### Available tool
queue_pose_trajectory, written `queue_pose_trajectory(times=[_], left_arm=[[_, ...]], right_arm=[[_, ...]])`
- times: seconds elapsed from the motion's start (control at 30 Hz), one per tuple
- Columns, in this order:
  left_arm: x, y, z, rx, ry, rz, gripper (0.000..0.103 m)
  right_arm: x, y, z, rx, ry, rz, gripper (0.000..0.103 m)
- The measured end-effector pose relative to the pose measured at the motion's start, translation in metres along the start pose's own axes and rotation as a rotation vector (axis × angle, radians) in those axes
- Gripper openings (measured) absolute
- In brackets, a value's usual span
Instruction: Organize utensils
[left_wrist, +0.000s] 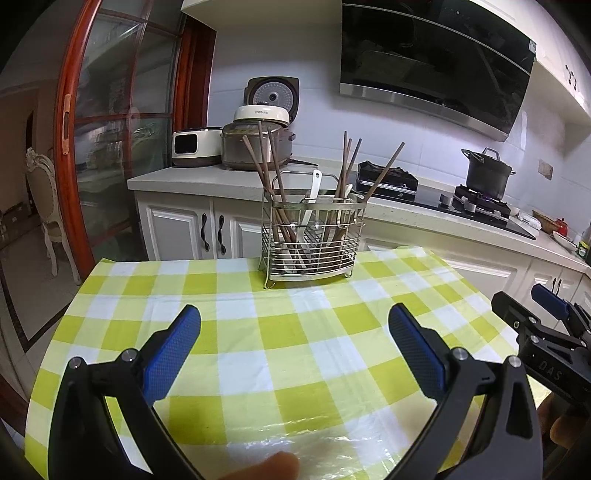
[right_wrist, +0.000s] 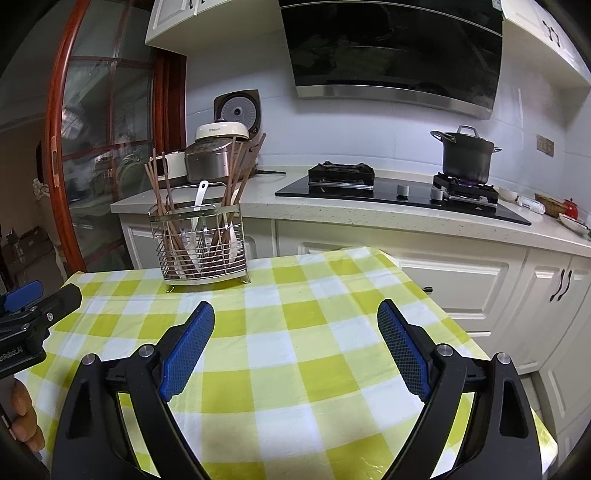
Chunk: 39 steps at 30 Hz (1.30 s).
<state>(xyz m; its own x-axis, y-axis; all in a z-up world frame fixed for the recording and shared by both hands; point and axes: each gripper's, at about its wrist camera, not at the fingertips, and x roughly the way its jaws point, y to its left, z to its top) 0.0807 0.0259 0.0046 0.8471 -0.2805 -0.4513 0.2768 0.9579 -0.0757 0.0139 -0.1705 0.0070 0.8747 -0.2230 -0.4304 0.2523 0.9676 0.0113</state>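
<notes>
Checked tablecloth (left_wrist: 280, 332), utensil rack (left_wrist: 310, 243), spread tongs (left_wrist: 294, 325)

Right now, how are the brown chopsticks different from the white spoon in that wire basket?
The chopsticks are brown, thin and straight; the white spoon is wider and flatter. There are many chopsticks, fanning out to both sides, but only one white spoon handle clearly pokes up, near the middle. The chopsticks reach higher above the wire basket than the spoon does. Both stand leaning in the same basket on the checked tablecloth.

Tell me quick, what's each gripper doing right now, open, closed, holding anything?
Left gripper: jaws open, holding nothing, above the green-and-white checked tablecloth.
Right gripper: jaws open, holding nothing, above the same cloth.
</notes>
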Motion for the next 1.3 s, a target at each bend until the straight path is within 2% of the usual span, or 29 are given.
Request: queue_pose_trajectory(times=[1.3], left_arm=[[0.0009,0.004,-0.0004,0.005,0.005,0.017,0.099]], right_arm=[[0.002,0.0097,0.0011,-0.013,0.005,0.019,0.084]])
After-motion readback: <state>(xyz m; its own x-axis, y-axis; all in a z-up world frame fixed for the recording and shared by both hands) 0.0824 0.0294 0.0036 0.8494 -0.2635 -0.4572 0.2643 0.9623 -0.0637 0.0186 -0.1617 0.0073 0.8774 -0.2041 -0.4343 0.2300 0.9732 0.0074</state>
